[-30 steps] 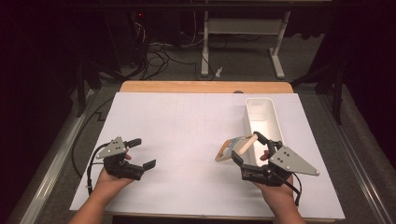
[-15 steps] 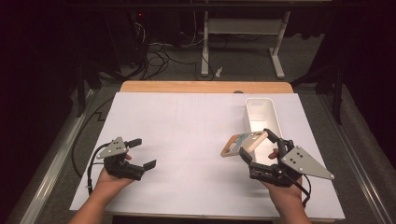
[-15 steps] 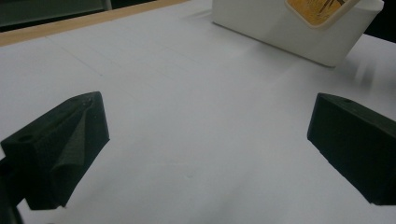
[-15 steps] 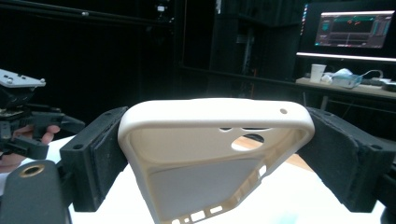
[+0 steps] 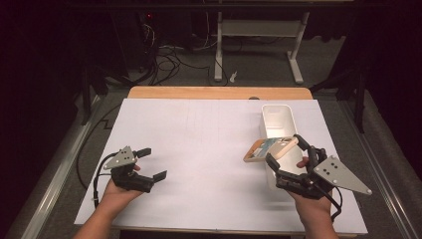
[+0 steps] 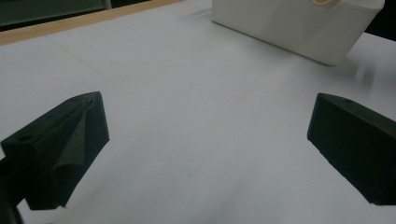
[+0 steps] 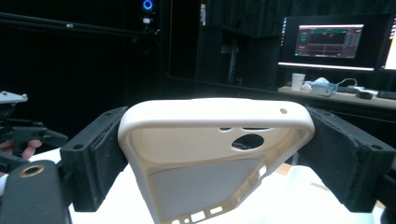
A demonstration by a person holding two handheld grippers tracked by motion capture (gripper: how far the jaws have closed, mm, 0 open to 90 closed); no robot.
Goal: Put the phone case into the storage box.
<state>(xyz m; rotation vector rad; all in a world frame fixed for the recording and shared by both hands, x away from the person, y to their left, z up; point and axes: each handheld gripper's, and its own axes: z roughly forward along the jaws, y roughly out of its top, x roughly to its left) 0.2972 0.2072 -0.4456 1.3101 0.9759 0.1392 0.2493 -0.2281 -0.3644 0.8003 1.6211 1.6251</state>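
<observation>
- Currently, the left gripper rests low over the white sheet that covers the table, its jaws spread wide with nothing between them. The left gripper view shows bare sheet in the gap. This looks like a standby pose, clear of the work side.
- Ahead of those open jaws, well apart from them, the white bin stands on the sheet. In the high view it lies lengthwise just beside the right hand.
- The right gripper is closed on a phone case, one pad pressing each long edge. The case spans the whole gap between the pads.
- The case's hollow inner side faces the right gripper's camera, with the lens cut-out toward the upper right. Gripping by the edges probably leaves both faces free for placing.
- In the high view the case is held above the sheet, tilted, next to the near part of the bin.
</observation>
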